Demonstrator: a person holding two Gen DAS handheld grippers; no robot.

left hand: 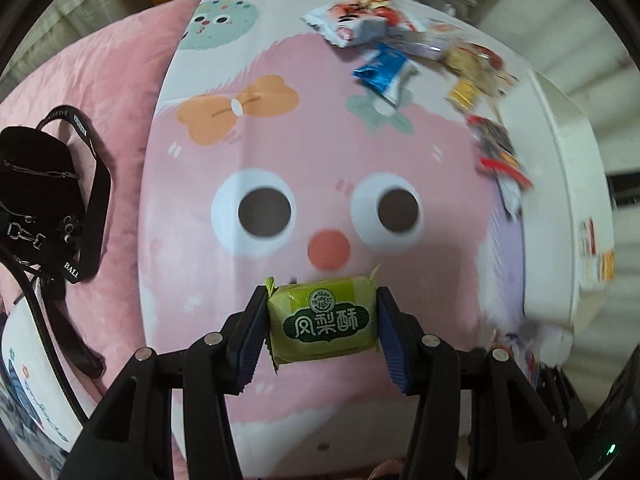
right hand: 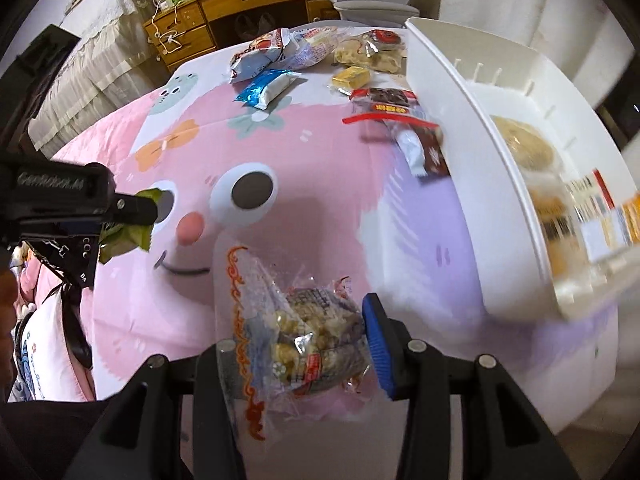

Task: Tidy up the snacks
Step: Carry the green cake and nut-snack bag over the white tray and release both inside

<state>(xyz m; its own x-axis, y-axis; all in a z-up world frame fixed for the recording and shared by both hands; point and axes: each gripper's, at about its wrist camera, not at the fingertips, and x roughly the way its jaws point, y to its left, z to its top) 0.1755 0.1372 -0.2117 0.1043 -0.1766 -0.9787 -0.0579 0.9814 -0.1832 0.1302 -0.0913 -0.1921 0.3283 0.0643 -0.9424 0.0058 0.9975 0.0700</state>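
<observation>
Pink cartoon-print tablecloth (left hand: 320, 152): sorting partly done.
Left gripper (left hand: 323, 320) clamps green pineapple-cake packet (left hand: 324, 318); right gripper (right hand: 296, 344) clamps clear puffed-snack bag (right hand: 304, 332); white plastic bin (right hand: 448, 128) beyond-right holds some; loose wrapped snacks (right hand: 280, 60) remain ahead.

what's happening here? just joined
A person is sorting snacks with two handheld grippers. The left gripper is clamped on a green pastry packet; the right gripper holds a clear bag of puffed snacks. More snacks lie loose on the cartoon-print table cover, and a white bin already holds a few.
</observation>
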